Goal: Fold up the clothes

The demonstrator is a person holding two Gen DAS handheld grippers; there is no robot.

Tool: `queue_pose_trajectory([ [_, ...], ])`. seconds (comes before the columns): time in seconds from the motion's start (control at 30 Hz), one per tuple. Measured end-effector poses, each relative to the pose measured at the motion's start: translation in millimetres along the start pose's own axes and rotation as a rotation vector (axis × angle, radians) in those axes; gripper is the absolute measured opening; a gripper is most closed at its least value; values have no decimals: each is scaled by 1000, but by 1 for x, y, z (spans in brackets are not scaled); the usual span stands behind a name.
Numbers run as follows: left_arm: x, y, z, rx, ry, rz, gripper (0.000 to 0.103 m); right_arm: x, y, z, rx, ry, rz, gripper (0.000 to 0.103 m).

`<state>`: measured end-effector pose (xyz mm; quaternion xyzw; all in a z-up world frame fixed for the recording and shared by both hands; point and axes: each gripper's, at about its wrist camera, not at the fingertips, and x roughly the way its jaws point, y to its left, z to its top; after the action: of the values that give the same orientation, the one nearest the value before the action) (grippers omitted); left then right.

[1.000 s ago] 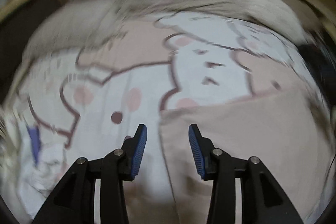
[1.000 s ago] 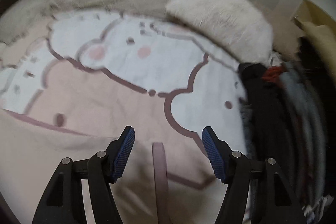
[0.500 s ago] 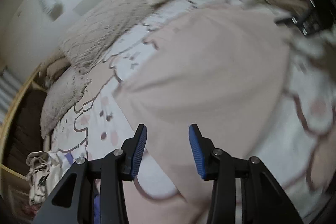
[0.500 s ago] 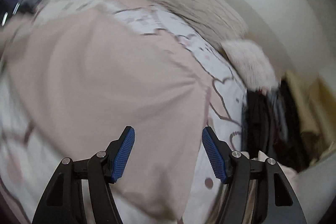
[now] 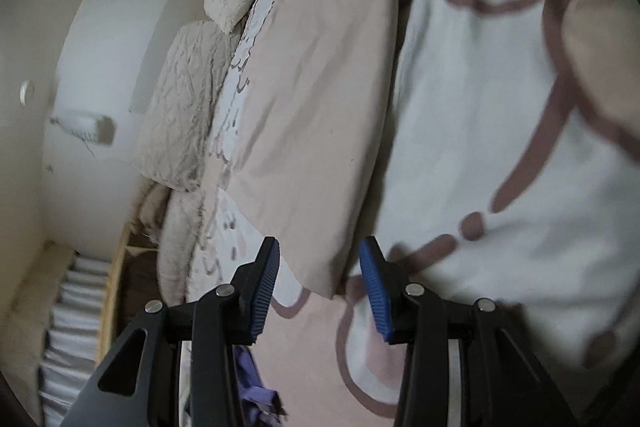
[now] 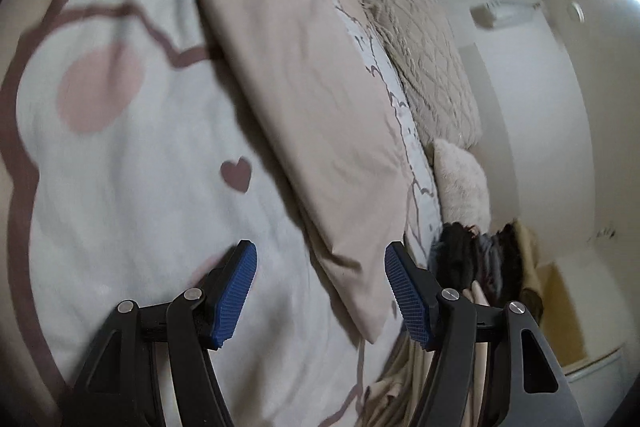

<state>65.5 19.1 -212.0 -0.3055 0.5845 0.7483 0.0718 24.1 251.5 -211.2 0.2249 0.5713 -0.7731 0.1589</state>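
Note:
A pale pink garment (image 5: 320,99) lies flat on a bed cover printed with cartoon animals. Both views are rolled onto their sides. In the left wrist view my left gripper (image 5: 318,291) stands open just short of one corner of the garment, whose tip sits between the blue pads without touching them. In the right wrist view the same garment (image 6: 304,87) runs diagonally, and my right gripper (image 6: 320,293) is open around its near corner, pads apart from the cloth.
The white and pink bed cover (image 5: 500,115) fills most of both views. Beige quilted pillows (image 5: 180,115) and a fluffy cushion (image 6: 464,183) line the wall. A dark clothes pile (image 6: 480,259) lies by the right gripper, and purple cloth (image 5: 252,387) under the left one.
Both grippers swung from the far side of the bed to the garment's two near corners and rolled sideways, so the views have tilted. Jaw openings look unchanged.

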Motion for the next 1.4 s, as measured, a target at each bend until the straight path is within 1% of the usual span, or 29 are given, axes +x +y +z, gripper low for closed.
queue_pose_trajectory([
  [0.1, 15, -8, 5, 59, 6, 35, 41, 6, 3, 2, -23, 4, -3, 67],
  [0.27, 34, -15, 17, 147, -21, 113, 41, 17, 19, 16, -135, -37, -118, 66],
  [0.3, 38, -15, 19, 157, -28, 126, 41, 19, 23, 20, -157, -44, -138, 65],
  [0.33, 40, -13, 20, 153, -27, 121, 39, 22, 26, 23, -177, -51, -153, 62],
  [0.37, 43, -12, 21, 149, -25, 116, 34, 25, 29, 27, -197, -58, -167, 59],
  [0.4, 45, -11, 21, 145, -24, 109, 31, 28, 32, 30, -213, -65, -180, 59],
  [0.43, 47, -10, 21, 137, -17, 87, 21, 32, 32, 34, -220, -69, -188, 58],
  [0.5, 48, -9, 19, 129, -2, 55, 7, 40, 32, 40, -235, -77, -203, 56],
  [0.53, 48, -11, 18, 131, -3, 54, 6, 44, 31, 43, -242, -76, -204, 51],
  [0.57, 47, -10, 15, 133, -5, 58, 5, 48, 30, 44, -250, -72, -198, 40],
  [0.6, 47, -9, 14, 129, -2, 60, 4, 52, 31, 45, -266, -64, -191, 35],
  [0.63, 48, -6, 11, 115, 7, 57, 3, 56, 33, 43, -292, -53, -195, 24],
  [0.67, 49, -2, 9, 100, 17, 54, 3, 58, 36, 41, -318, -44, -202, 17],
  [0.77, 54, 3, 3, 77, 32, 53, 3, 63, 34, 31, -349, -19, -231, 16],
  [0.87, 59, -1, 1, 88, 38, 45, 3, 71, 26, 12, -391, 37, -259, 16],
  [0.97, 60, -4, 1, 103, 36, 53, 3, 81, 11, -12, -385, 115, -249, 15],
  [1.03, 60, -4, 1, 99, 39, 53, 3, 88, 4, -26, -392, 159, -248, 8],
  [1.1, 61, 0, -3, 119, 28, 60, 3, 93, -3, -40, -399, 196, -246, 5],
  [1.17, 59, 5, -6, 126, 19, 76, 3, 92, -6, -43, -390, 187, -250, 4],
  [1.27, 53, 17, -9, 118, 7, 111, 3, 90, -9, -41, -413, 173, -266, 3],
  [1.4, 44, 32, -16, 100, -1, 147, 3, 76, -22, -43, -421, 145, -292, 2],
])
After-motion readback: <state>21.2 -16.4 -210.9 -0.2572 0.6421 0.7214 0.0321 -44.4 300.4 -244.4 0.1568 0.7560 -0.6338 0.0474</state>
